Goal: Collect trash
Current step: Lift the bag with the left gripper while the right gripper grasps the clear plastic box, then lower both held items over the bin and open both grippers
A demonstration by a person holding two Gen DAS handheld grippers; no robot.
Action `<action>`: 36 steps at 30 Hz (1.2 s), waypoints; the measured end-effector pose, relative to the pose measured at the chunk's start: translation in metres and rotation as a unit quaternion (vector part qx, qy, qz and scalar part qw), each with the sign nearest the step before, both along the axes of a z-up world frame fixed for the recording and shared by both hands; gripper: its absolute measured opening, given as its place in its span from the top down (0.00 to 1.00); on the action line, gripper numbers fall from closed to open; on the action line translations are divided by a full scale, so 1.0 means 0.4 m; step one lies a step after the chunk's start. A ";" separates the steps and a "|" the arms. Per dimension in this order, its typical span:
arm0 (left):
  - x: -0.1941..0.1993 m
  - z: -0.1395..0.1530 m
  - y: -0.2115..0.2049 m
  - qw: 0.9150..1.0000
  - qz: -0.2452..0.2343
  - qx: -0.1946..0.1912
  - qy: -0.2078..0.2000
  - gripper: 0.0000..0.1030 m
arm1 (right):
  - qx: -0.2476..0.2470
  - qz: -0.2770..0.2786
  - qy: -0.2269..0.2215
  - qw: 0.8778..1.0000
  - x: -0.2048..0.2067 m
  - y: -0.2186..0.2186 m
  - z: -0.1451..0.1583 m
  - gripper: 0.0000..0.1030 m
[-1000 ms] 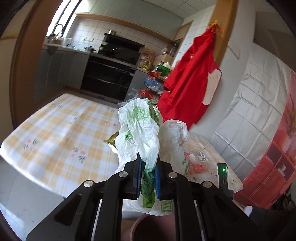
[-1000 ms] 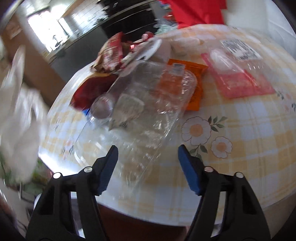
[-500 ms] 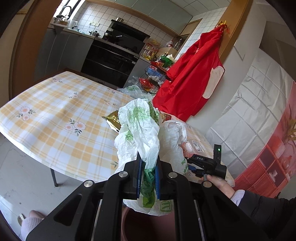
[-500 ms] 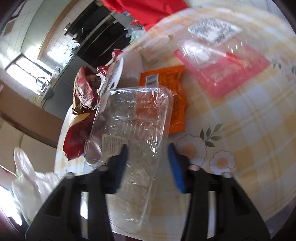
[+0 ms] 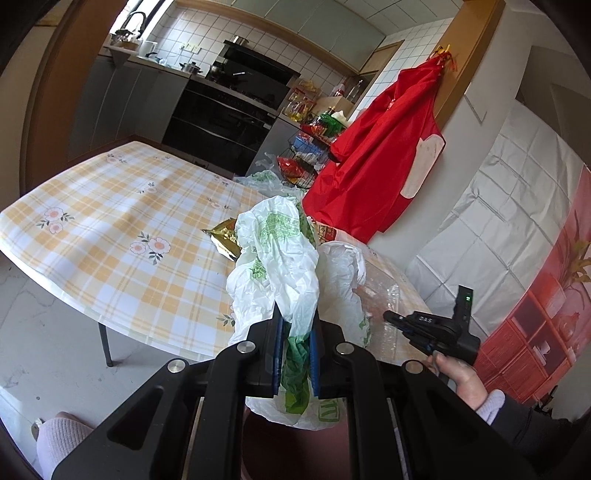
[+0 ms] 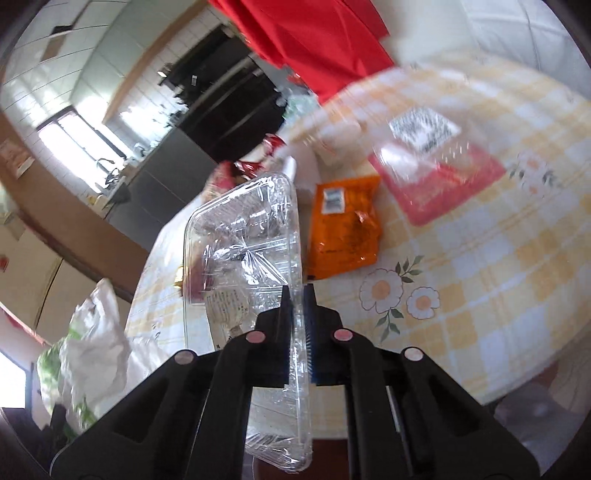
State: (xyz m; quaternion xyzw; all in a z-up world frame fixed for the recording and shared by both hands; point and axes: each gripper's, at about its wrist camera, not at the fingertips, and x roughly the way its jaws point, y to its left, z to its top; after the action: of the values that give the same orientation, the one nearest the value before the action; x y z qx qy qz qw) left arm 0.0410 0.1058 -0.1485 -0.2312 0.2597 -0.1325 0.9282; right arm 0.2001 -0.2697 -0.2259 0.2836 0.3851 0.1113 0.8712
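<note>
Pinching the clear plastic tray (image 6: 255, 236) edge-on above the table (image 6: 498, 258), the right gripper (image 6: 297, 295) has just closed on it. The left gripper (image 5: 295, 325) clamps the white bag (image 5: 280, 251). Next, I judge, the tray needs carrying into that bag.

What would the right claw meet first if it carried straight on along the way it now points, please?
Most likely the orange snack packet on the checked table, just beyond the clear plastic tray that the right claw is pinching; depth is hard to judge in this blurred fisheye view.

Home kitchen: built-in oven (image 5: 221, 122), tiled wall (image 5: 207, 35), checked dining table (image 5: 110, 221).
</note>
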 end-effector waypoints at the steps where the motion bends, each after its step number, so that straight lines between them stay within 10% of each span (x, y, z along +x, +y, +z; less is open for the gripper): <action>1: -0.005 0.005 -0.001 1.000 0.002 0.002 -0.002 0.89 | -0.005 0.003 -0.010 1.000 -0.022 -0.004 0.016 0.90; 9: -0.066 0.043 -0.035 1.000 0.007 0.012 -0.019 0.89 | -0.043 0.029 -0.084 0.995 -0.204 -0.004 0.118 0.90; 19: -0.172 0.096 -0.078 0.998 -0.002 0.025 -0.053 0.89 | -0.039 0.039 -0.065 0.996 -0.340 -0.013 0.099 0.90; 36: -0.182 0.072 -0.106 0.997 -0.003 0.044 -0.060 0.89 | -0.042 0.096 -0.050 0.993 -0.346 0.051 0.056 0.80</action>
State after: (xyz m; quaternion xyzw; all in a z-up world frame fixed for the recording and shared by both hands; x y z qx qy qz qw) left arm -0.0318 0.0633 -0.1198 -0.1807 0.2102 -0.1375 0.9509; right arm 0.0617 -0.2495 -0.2034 0.2025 0.3704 0.1920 0.8860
